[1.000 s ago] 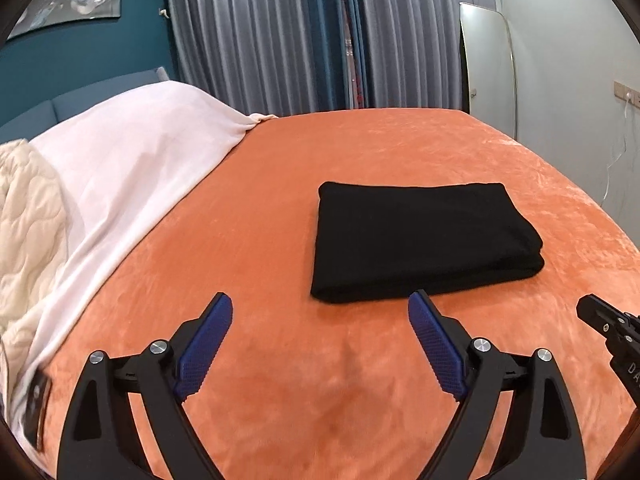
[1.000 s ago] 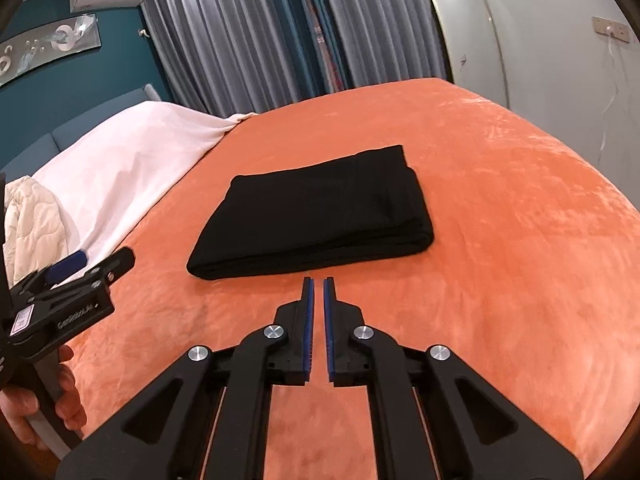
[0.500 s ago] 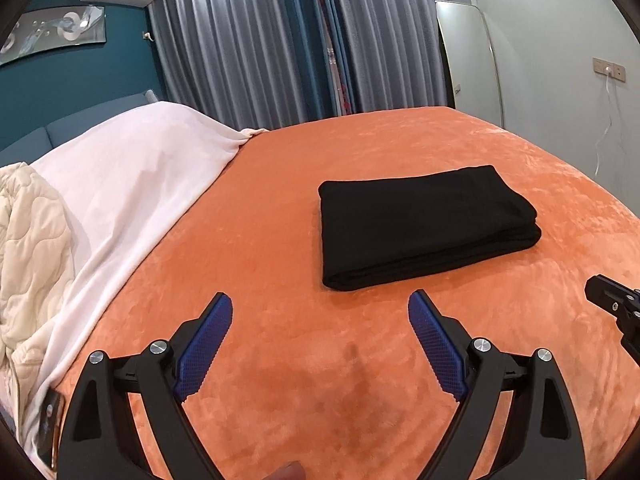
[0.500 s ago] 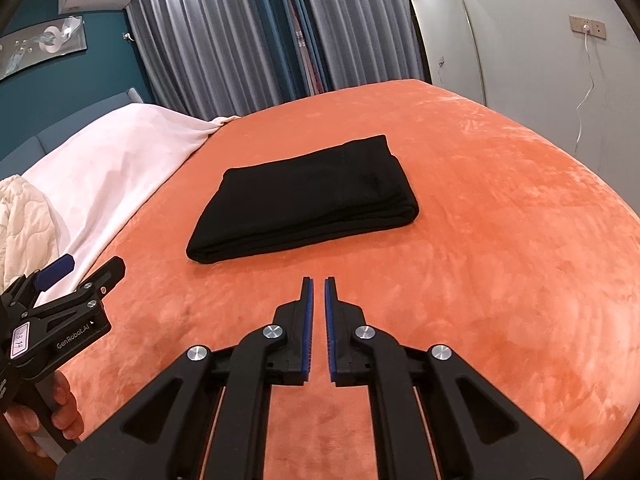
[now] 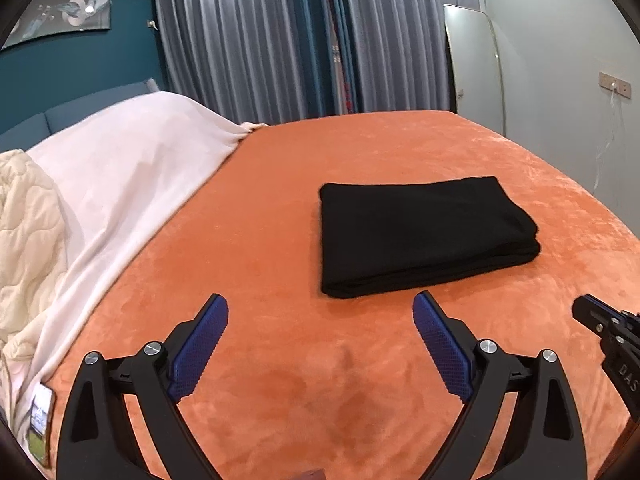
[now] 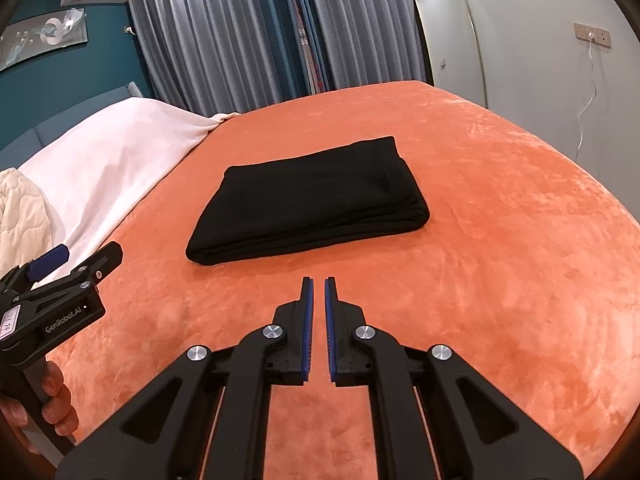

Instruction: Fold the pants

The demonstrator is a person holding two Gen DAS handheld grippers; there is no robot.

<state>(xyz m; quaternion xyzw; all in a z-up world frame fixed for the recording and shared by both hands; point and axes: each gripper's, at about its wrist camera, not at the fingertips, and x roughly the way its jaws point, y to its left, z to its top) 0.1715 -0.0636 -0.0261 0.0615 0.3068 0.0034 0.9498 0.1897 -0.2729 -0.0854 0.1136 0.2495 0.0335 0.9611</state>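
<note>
Black pants [image 5: 424, 236] [image 6: 312, 208] lie folded into a neat rectangle on the orange bedspread [image 5: 280, 240] [image 6: 500, 240]. My left gripper [image 5: 320, 308] hovers over the bedspread short of the near edge of the pants, its blue-padded jaws wide open and empty. My right gripper [image 6: 318, 284] is shut with only a thin slit between its pads, nothing in it, also short of the pants' near edge. Each gripper shows at the edge of the other's view: the right one [image 5: 600, 324], the left one [image 6: 72, 264] with a hand [image 6: 48, 400] on its handle.
A white blanket [image 5: 120, 176] and a cream quilt [image 5: 28, 240] cover the left side of the bed. A phone [image 5: 40, 424] lies by the near left edge. Grey curtains [image 5: 280, 40], a standing mirror [image 5: 476, 68] and a wall socket with a white cable [image 6: 592, 36] are beyond the bed.
Both views have drawn back a little from the pants and tilted up slightly. The pants lie unchanged, and neither gripper's jaws have moved.
</note>
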